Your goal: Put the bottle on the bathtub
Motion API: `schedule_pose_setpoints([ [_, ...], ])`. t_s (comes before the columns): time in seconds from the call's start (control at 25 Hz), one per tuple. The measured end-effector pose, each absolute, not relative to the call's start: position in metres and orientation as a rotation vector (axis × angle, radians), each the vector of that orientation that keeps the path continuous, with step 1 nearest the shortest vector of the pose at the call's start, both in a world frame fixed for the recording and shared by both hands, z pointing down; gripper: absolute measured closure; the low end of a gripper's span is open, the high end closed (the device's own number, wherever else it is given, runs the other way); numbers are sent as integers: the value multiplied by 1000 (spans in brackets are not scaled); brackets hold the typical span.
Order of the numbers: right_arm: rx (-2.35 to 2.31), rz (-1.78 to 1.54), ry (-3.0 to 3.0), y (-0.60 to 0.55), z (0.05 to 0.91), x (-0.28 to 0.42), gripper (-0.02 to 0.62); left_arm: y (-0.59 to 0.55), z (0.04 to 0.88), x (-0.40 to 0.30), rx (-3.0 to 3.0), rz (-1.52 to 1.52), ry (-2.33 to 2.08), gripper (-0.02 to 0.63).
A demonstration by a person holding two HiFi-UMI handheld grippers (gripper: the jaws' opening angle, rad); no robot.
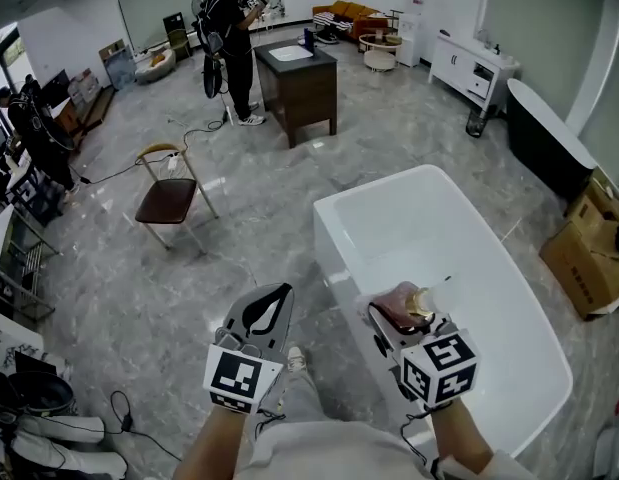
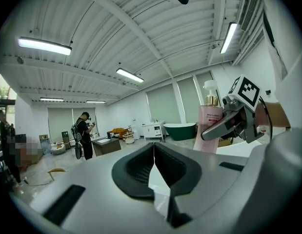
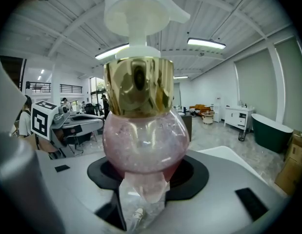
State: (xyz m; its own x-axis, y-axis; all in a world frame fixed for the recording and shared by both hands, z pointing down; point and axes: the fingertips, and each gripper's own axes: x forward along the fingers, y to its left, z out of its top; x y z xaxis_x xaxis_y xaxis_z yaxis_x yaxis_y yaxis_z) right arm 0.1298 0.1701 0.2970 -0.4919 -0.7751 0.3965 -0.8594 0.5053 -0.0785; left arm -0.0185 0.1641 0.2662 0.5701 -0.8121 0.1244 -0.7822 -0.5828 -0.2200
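A pink bottle (image 1: 401, 306) with a gold collar and white pump is clamped in my right gripper (image 1: 394, 315), held over the near left rim of the white bathtub (image 1: 327, 230). In the right gripper view the bottle (image 3: 141, 145) fills the middle, its rounded body pinched between the jaws of the right gripper (image 3: 141, 182). My left gripper (image 1: 267, 308) hovers over the floor left of the tub, jaws together with nothing in them. The left gripper view shows its own closed tips (image 2: 154, 156) and the bottle (image 2: 211, 126) off to the right.
A dark bathtub (image 1: 545, 140) and cardboard boxes (image 1: 587, 258) stand at the right. A chair (image 1: 169, 194) is on the floor to the left. A dark vanity cabinet (image 1: 297, 80) and a person (image 1: 229, 36) are at the back. Cables lie at lower left.
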Motion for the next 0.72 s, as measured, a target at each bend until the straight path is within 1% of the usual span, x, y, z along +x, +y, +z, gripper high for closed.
schedule_pose_setpoints([
  [0.72, 1490, 561, -2196, -79, 369, 86, 347, -88, 335, -62, -2869, -466, 1207, 585],
])
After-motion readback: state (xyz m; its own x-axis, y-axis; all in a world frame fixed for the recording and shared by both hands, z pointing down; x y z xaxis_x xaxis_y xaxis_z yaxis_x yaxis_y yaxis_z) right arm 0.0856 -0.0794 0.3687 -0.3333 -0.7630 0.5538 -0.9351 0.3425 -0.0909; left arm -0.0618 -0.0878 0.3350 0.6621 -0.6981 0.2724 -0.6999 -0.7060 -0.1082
